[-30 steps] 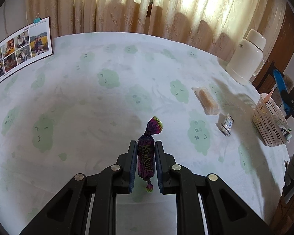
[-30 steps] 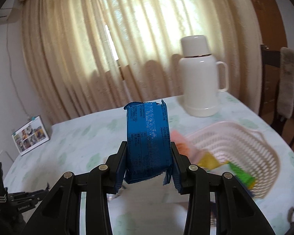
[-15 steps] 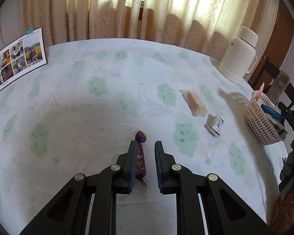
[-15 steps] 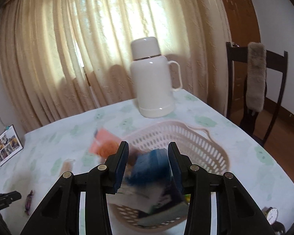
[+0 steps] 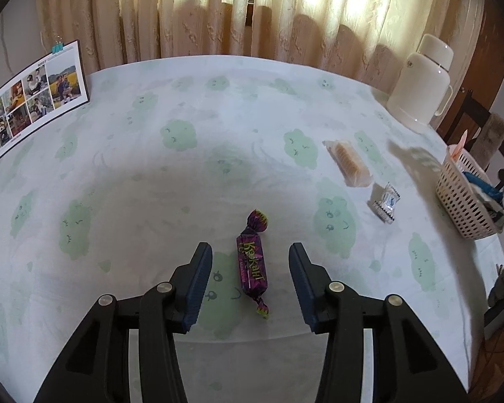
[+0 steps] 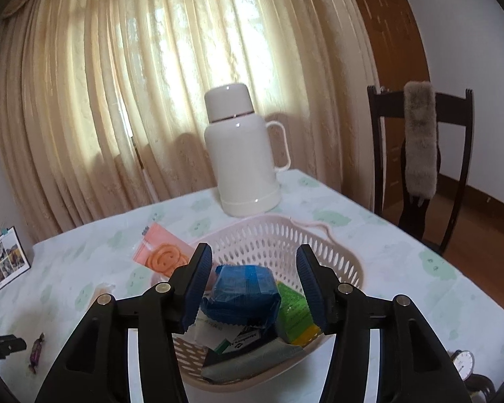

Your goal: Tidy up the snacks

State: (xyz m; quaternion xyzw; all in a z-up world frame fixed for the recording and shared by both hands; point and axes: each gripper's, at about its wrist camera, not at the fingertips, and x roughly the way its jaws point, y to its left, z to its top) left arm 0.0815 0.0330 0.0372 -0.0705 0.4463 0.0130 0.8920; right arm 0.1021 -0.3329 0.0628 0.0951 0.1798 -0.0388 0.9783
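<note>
A purple wrapped candy (image 5: 251, 262) lies on the tablecloth between the fingers of my open left gripper (image 5: 250, 282), untouched; it also shows far left in the right wrist view (image 6: 37, 352). My right gripper (image 6: 253, 288) is open above the pink basket (image 6: 339, 255). A blue snack packet (image 6: 243, 285) lies in the basket on top of other snacks, with a green packet (image 6: 294, 309) and an orange smiley packet (image 6: 163, 252) beside it. A clear-wrapped biscuit pack (image 5: 349, 164) and a small white-blue candy (image 5: 386, 201) lie on the table left of the basket (image 5: 460, 201).
A white thermos jug (image 6: 245, 154) stands behind the basket near the curtains. A photo card (image 5: 30, 97) stands at the table's far left. A dark wooden chair (image 6: 420, 154) is at the right. A wristwatch (image 6: 462, 364) lies near the table's front right edge.
My left gripper set the purple candy down on the table and opened. My right gripper carried the blue packet over the basket, released it into the basket, and opened wide.
</note>
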